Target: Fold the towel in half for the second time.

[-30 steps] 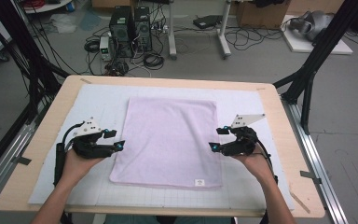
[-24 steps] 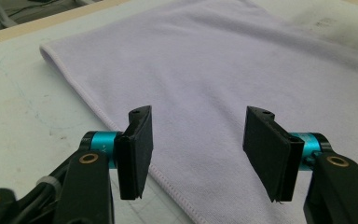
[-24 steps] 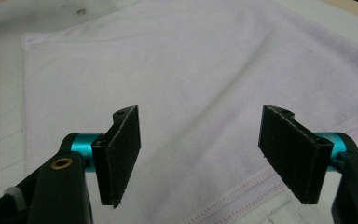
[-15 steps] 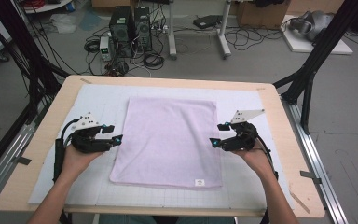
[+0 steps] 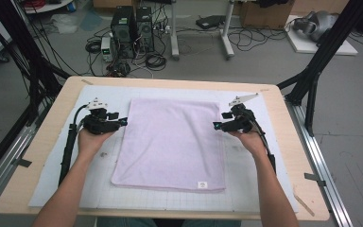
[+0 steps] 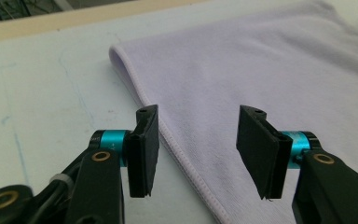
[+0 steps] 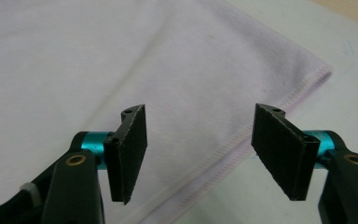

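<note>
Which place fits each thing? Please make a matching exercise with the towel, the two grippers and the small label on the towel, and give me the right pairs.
Things:
1. lilac towel
2. left gripper
3. right gripper
4. small white label

Places or states:
A. at the towel's right edge, jaws apart, nothing gripped
B. spread flat in the middle of the white mat
C. on the towel's near edge, towards its right corner
D. at the towel's left edge, jaws apart, nothing gripped

Pairs: 1-B, 2-D, 3-A, 4-C
</note>
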The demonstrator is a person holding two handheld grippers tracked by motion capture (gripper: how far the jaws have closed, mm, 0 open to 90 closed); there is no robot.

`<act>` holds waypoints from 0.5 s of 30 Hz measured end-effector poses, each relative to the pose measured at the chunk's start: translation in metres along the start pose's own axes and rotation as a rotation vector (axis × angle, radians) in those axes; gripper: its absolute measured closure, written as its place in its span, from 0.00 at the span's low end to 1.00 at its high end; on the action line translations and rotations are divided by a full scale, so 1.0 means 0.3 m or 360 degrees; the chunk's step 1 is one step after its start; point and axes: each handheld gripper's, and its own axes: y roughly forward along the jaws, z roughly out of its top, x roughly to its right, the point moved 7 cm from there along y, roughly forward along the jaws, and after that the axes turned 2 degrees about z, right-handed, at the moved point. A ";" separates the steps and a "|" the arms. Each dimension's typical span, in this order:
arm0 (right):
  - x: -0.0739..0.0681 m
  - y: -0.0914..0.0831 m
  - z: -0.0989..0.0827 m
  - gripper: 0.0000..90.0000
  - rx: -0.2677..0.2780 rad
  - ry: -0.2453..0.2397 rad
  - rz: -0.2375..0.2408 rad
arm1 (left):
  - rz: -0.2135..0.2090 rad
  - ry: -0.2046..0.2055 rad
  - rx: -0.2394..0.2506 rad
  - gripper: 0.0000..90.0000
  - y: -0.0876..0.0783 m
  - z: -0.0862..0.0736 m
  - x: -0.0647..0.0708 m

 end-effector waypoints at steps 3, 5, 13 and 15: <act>0.035 0.045 -0.017 0.41 -0.0043 0.0008 -0.0077 | 0.0050 0.0019 -0.0035 0.57 0.047 -0.019 -0.005; 0.053 0.067 -0.028 0.42 -0.0058 0.0034 -0.0106 | 0.0096 0.0037 -0.0098 0.56 0.079 -0.043 -0.015; 0.092 0.131 -0.073 0.46 -0.0107 0.0110 -0.0133 | 0.0125 0.0077 -0.0229 0.60 0.148 -0.057 -0.023; 0.089 0.131 -0.073 0.54 -0.0099 0.0125 -0.0119 | 0.0100 0.0054 -0.0204 0.69 0.155 -0.057 -0.018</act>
